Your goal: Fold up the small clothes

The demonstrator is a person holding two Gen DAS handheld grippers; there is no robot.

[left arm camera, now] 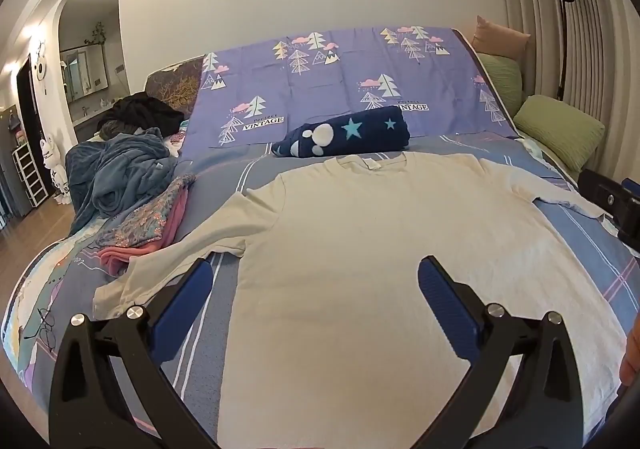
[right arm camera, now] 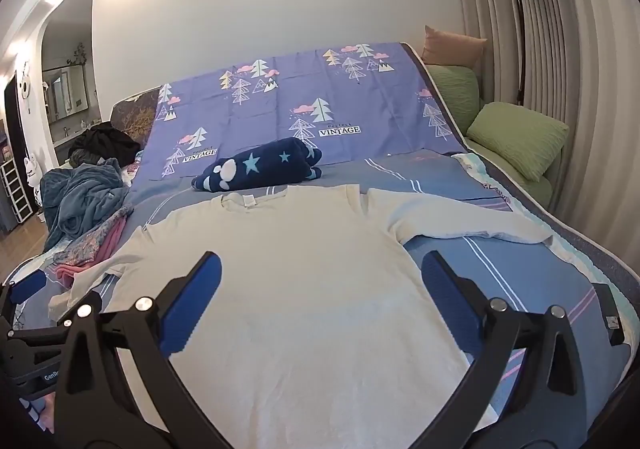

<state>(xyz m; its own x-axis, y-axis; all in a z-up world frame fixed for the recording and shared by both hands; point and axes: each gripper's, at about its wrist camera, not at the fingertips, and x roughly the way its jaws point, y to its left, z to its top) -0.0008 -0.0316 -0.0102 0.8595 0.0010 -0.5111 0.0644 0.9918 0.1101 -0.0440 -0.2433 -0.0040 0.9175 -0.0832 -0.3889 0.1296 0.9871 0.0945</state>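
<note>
A cream long-sleeved shirt (left arm camera: 360,249) lies flat on the bed, collar at the far side, sleeves spread out left and right; it also shows in the right wrist view (right arm camera: 304,281). My left gripper (left arm camera: 316,281) is open and empty, held above the shirt's lower left part. My right gripper (right arm camera: 320,273) is open and empty above the shirt's lower right part. Part of the right gripper's body (left arm camera: 612,205) shows at the right edge of the left wrist view. Part of the left gripper's body (right arm camera: 28,329) shows at the left edge of the right wrist view.
A rolled navy star-print blanket (left arm camera: 344,133) lies just beyond the collar. A heap of clothes (left arm camera: 124,177) and a pink floral garment (left arm camera: 148,225) sit at the bed's left. Green pillows (left arm camera: 560,133) lie at the right. A purple sheet (left arm camera: 320,81) covers the raised headboard.
</note>
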